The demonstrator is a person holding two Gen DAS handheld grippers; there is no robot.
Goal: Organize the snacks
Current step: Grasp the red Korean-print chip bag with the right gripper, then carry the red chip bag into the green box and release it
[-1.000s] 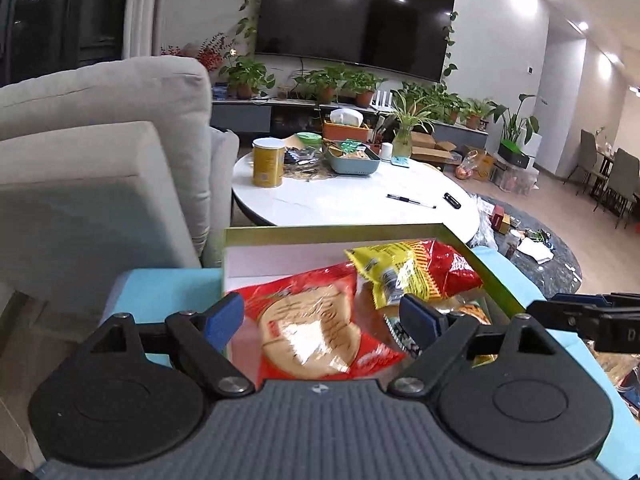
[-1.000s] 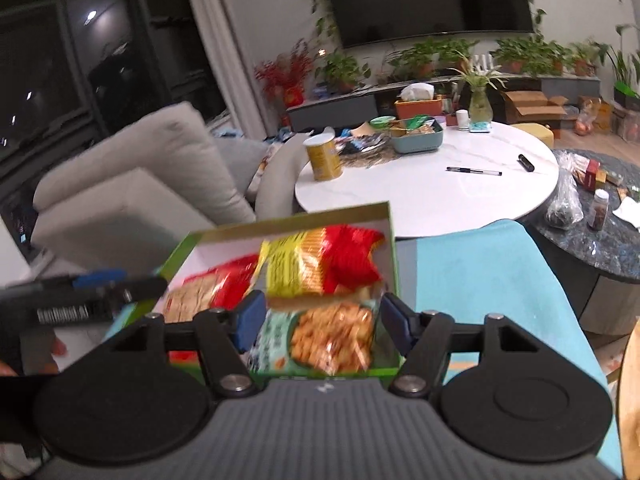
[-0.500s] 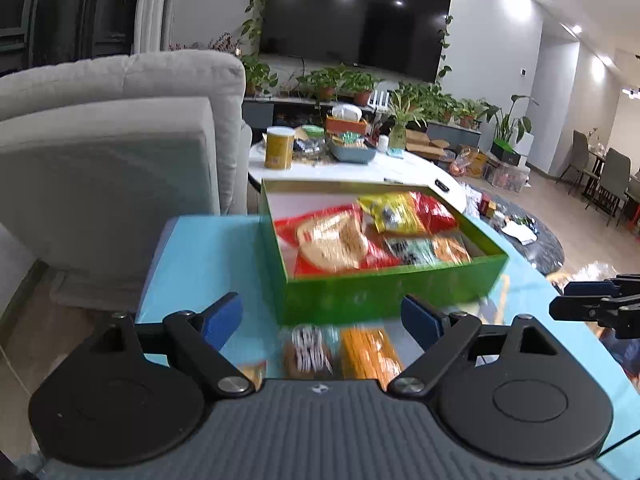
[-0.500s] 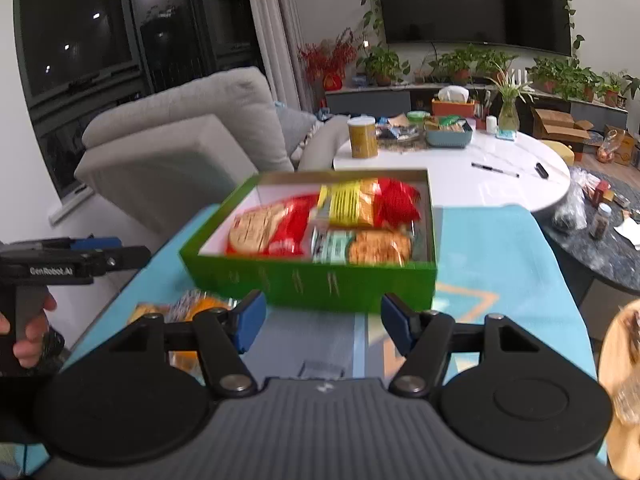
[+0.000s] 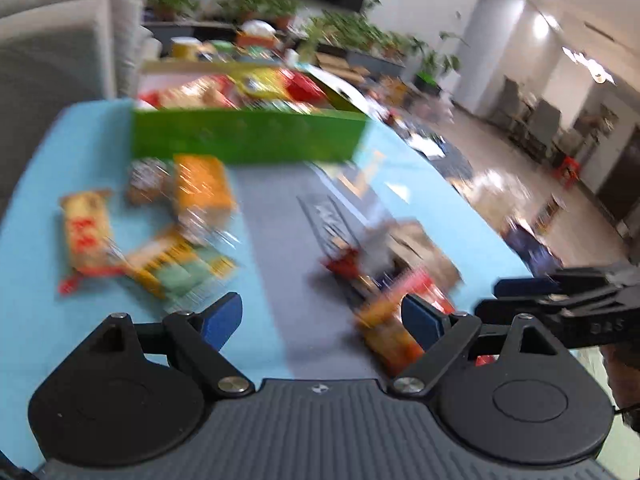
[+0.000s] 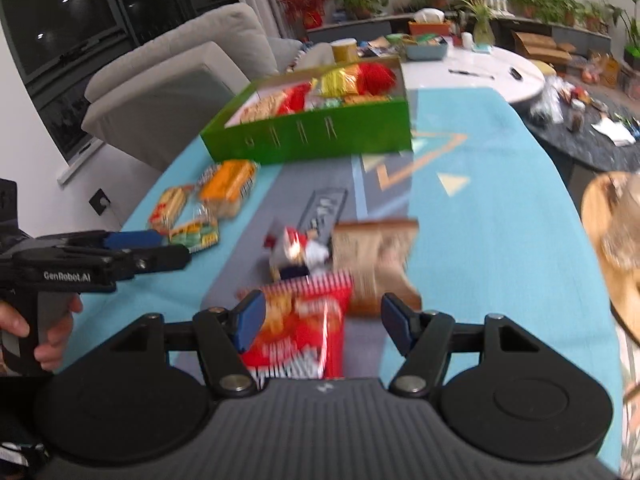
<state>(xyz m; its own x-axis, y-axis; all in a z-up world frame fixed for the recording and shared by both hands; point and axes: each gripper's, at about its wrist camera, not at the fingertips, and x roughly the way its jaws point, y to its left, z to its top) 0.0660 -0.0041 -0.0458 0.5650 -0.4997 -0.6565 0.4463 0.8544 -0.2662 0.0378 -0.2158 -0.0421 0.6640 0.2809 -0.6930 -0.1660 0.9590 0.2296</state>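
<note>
Snacks lie scattered on a counter [image 6: 500, 216] covered in blue and grey, in front of a green box [image 6: 320, 136] that already holds several packets. In the right wrist view, the right hand-held gripper [image 6: 322, 318] hangs over a red packet [image 6: 304, 332], its blue pads wide apart and touching nothing; a brown packet [image 6: 372, 256] lies just beyond, overlapping a small red-and-white packet [image 6: 296, 250]. To the left, near the box front, sit an orange packet [image 6: 230, 186], a yellow-red bar [image 6: 170, 206] and a green-yellow packet [image 6: 196, 232]. The left hand-held gripper [image 6: 156, 246] reaches in from the left edge with a person's hand [image 6: 48, 332] on its handle. The left wrist view is blurred; there the left hand-held gripper [image 5: 322, 318] stands wide open above bare cloth, with nothing between its pads, the orange packet [image 5: 202, 184] and bar [image 5: 86, 236] ahead to the left and the box [image 5: 248, 140] at the far end.
</note>
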